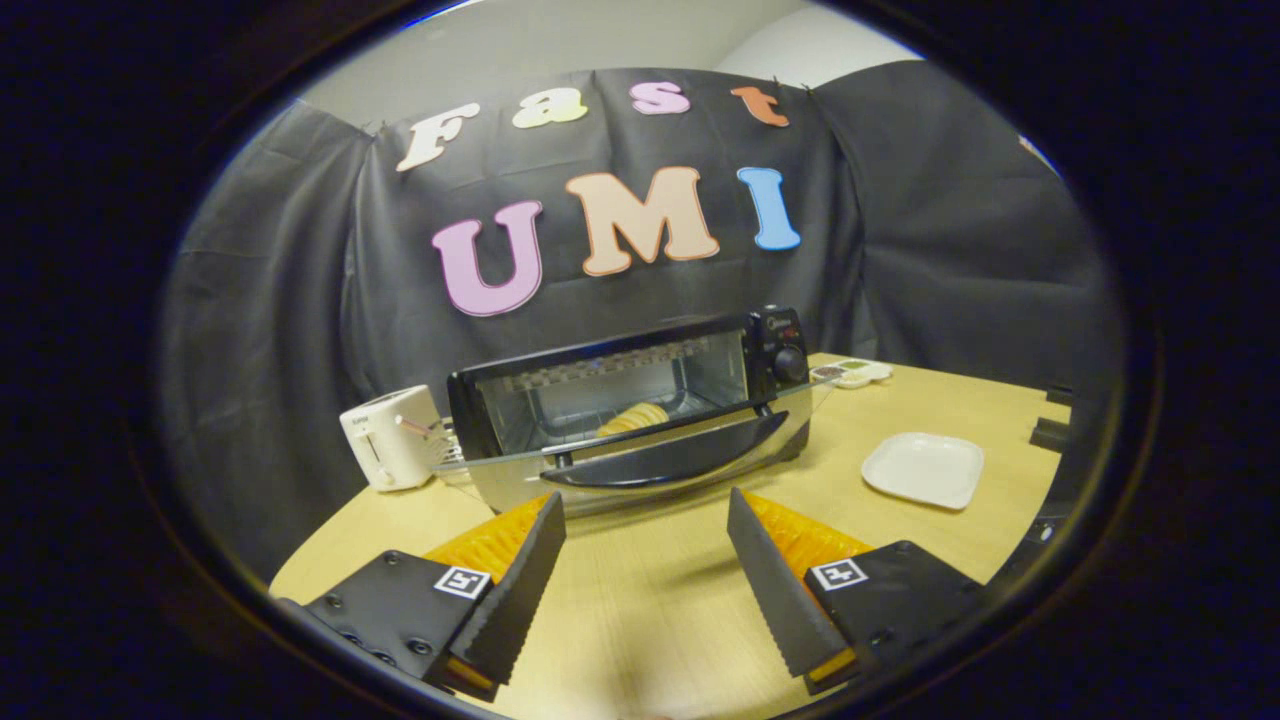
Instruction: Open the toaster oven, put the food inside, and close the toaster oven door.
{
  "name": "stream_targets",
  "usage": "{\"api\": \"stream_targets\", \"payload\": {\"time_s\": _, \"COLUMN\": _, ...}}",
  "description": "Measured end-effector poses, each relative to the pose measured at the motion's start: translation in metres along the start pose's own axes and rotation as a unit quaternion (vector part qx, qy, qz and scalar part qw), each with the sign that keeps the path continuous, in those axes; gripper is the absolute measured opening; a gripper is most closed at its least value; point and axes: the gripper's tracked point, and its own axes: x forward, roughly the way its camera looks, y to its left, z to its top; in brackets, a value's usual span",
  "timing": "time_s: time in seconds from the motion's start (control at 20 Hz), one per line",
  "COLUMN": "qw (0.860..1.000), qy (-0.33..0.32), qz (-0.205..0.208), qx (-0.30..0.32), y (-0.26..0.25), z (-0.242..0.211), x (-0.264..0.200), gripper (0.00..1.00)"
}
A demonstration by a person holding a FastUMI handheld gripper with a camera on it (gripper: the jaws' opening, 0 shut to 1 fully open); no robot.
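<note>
- lying just ahead of the gripper (646, 520), the oven door (640, 455) is seen dropped open, its handle (665, 458) running crosswise.
- the fingers are held apart, empty.
- the food (633, 417) is seen inside the toaster oven (625, 385).

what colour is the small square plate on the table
White. The plate sits empty on the wooden table, beyond the open gripper; gripper view.

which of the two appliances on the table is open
The black toaster oven, just ahead of the open gripper: its glass door hangs down. The small white appliance beside it has no open door.
</note>
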Motion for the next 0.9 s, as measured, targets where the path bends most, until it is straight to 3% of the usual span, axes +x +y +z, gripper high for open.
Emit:
{"api": "stream_targets", "payload": {"time_s": 0.65, "qw": 0.997, "qy": -0.060, "qz": 0.041, "qx": 0.028, "y": 0.040, "z": 0.073, "x": 0.080, "gripper": 1.00}}
{"api": "stream_targets", "payload": {"time_s": 0.9, "qw": 0.997, "qy": -0.066, "qz": 0.034, "qx": 0.014, "y": 0.034, "z": 0.087, "x": 0.094, "gripper": 1.00}}
